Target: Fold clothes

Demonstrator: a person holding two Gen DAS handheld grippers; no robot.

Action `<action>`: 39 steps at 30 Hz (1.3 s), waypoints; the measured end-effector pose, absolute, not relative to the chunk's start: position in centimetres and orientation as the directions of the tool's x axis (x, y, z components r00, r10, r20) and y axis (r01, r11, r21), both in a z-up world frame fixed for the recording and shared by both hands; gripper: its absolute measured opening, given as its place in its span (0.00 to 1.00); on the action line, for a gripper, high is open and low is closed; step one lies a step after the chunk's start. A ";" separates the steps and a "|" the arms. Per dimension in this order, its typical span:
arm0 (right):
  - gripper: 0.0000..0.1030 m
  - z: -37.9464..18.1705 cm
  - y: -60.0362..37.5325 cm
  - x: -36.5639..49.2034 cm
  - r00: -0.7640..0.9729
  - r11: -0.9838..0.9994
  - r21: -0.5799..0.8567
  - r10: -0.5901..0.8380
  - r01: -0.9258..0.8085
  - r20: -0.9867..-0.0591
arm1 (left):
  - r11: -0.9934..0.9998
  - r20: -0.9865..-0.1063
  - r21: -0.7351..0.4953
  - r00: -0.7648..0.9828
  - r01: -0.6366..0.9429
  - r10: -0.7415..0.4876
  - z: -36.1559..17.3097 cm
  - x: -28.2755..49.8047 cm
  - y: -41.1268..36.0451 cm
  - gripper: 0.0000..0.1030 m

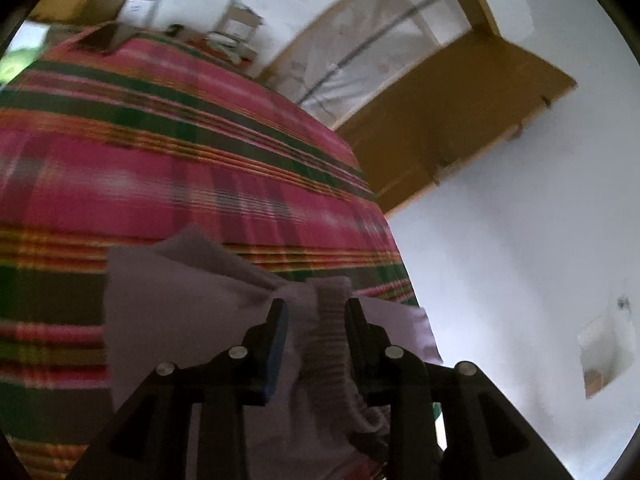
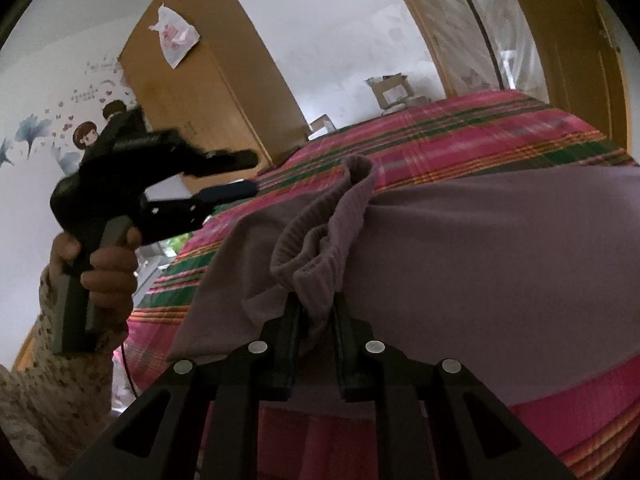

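Note:
A mauve garment [image 2: 480, 260] with a ribbed elastic waistband [image 2: 320, 240] lies across a bed under a pink and green plaid cover [image 2: 460, 128]. My right gripper [image 2: 316, 300] is shut on a bunched part of the waistband. A hand [image 2: 108, 276] holds my left gripper [image 2: 252, 172] in the air to the left of the garment, fingers apart and empty. In the left wrist view the left gripper [image 1: 314, 304] frames the garment [image 1: 168, 300] and its waistband [image 1: 332, 340] through its open fingers, with the plaid cover [image 1: 160, 160] beyond. That view is blurred.
A wooden wardrobe [image 2: 208, 80] with a white plastic bag [image 2: 174, 36] hung on it stands beyond the bed. Cardboard boxes [image 2: 388, 88] sit at the bed's far end. A wooden door [image 1: 452, 116] and white wall lie to the bed's right. A patterned sleeve [image 2: 48, 380] is at lower left.

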State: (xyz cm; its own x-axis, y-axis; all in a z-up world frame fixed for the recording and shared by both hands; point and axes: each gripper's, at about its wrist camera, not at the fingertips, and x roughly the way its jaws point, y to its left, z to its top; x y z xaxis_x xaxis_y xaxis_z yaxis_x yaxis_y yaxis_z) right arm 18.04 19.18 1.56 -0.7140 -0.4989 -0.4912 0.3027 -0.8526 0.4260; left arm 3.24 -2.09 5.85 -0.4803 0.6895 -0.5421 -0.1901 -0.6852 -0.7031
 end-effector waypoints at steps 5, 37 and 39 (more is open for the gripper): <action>0.24 0.8 20.8 17.8 -0.703 -0.860 0.444 -0.477 0.251 -0.527 | -0.689 -0.546 -0.716 -0.524 -0.114 0.654 4.9 4.3 -4.9 0.29; 0.11 2.6 22.0 14.5 -0.625 -0.831 0.463 -0.545 0.309 -0.559 | -0.697 -0.589 -0.717 -0.547 0.016 0.594 1.1 6.2 -8.4 0.29; 0.15 1.6 21.7 14.1 -0.608 -0.851 0.444 -0.515 0.280 -0.604 | -0.695 -0.592 -0.719 -0.539 0.018 0.599 0.8 6.1 -8.4 0.29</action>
